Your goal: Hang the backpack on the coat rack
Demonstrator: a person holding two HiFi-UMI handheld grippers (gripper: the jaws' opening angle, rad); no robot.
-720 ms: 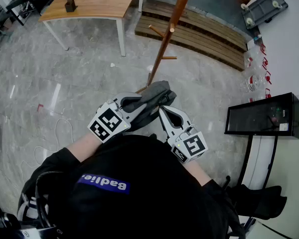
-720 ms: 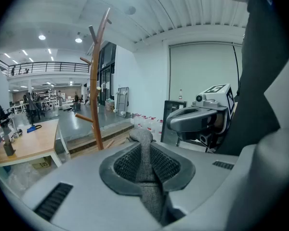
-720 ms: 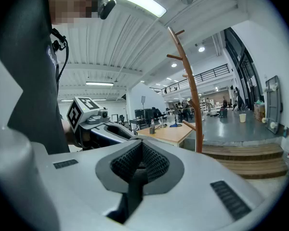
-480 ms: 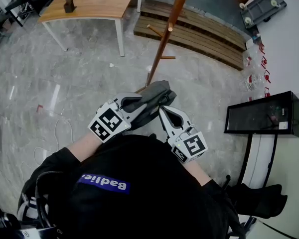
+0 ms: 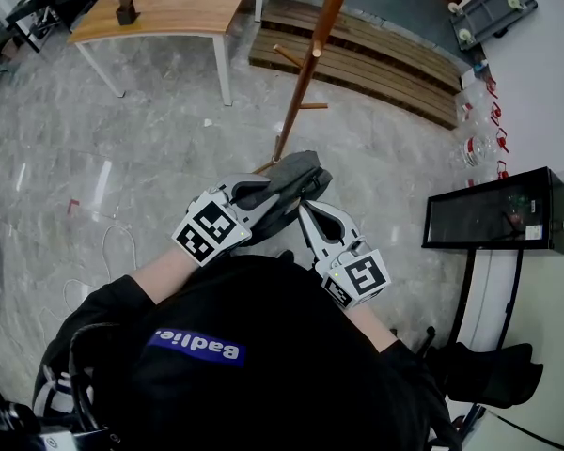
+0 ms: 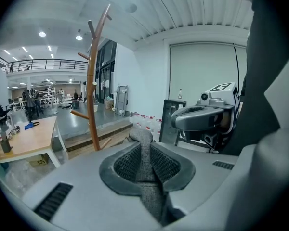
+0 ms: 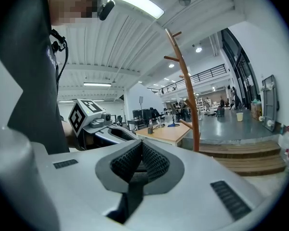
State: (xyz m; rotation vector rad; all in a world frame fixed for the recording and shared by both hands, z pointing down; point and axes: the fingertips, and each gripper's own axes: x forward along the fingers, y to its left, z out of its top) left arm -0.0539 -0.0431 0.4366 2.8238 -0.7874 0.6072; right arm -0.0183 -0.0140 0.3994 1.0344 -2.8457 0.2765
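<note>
Backpack point(image 5: 296, 172) was mostly hidden in head view; left gripper point(image 6: 144, 165) pinched its grey strap point(image 6: 142, 138). Only right gripper point(image 7: 140, 165)'s own view showed jaws pressed on a dark strip point(image 7: 130, 196).

Left claw point(image 5: 280, 188) and right claw point(image 5: 304, 212) meet side by side at the backpack point(image 5: 296, 169), just in front of the person's body. Directly beyond it stands the coat rack point(image 5: 305, 78) (its foot on the floor point(image 5: 122, 158), close behind the backpack). A desk point(image 5: 183, 7) lies farther back to the left, and a low stepped platform point(image 5: 376, 50) runs behind the rack. A cabinet point(image 5: 493, 219) stands well off to the right, beside the wall point(image 5: 545, 83).
</note>
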